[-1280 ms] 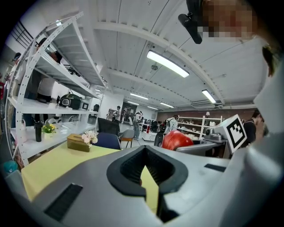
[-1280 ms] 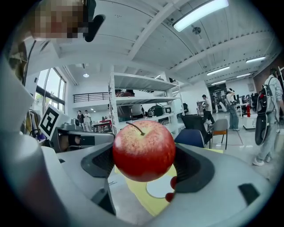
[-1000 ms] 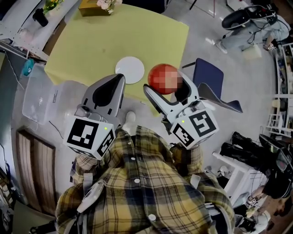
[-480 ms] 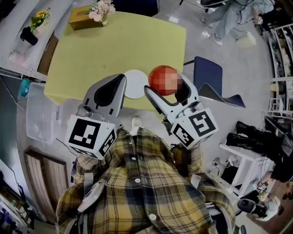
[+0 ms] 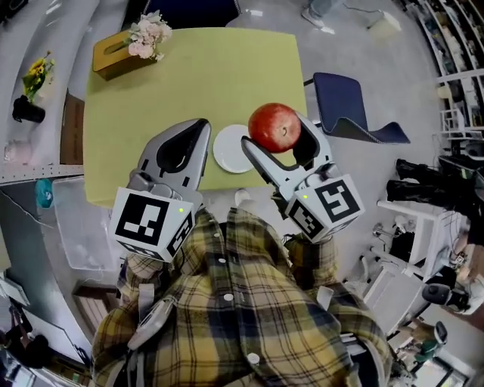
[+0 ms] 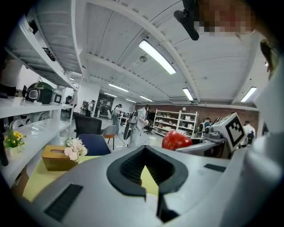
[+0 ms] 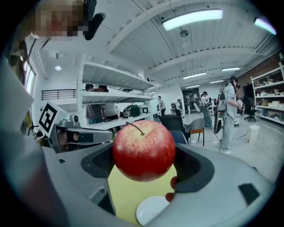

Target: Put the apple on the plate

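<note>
A red apple (image 5: pixel 275 127) sits clamped between the jaws of my right gripper (image 5: pixel 274 143), high above the table; the right gripper view shows the apple (image 7: pixel 143 150) upright with its stem up. The small white plate (image 5: pixel 231 149) lies on the yellow-green table (image 5: pixel 189 75) near its front edge, below and just left of the apple; the plate (image 7: pixel 152 209) shows under the fruit in the right gripper view. My left gripper (image 5: pixel 184 151) hovers left of the plate, jaws closed together with nothing in them. The apple (image 6: pixel 176 140) also shows at the right of the left gripper view.
A tan tissue box with pale flowers (image 5: pixel 127 47) stands at the table's far left corner. A blue chair (image 5: pixel 349 119) is to the right of the table, another (image 5: pixel 193 11) beyond its far side. White shelving (image 5: pixel 30 83) runs along the left. People stand in the distance.
The table and plate have slid down and right in the head view, so both grippers now sit nearer the plate. The apple stays held in the right gripper.
</note>
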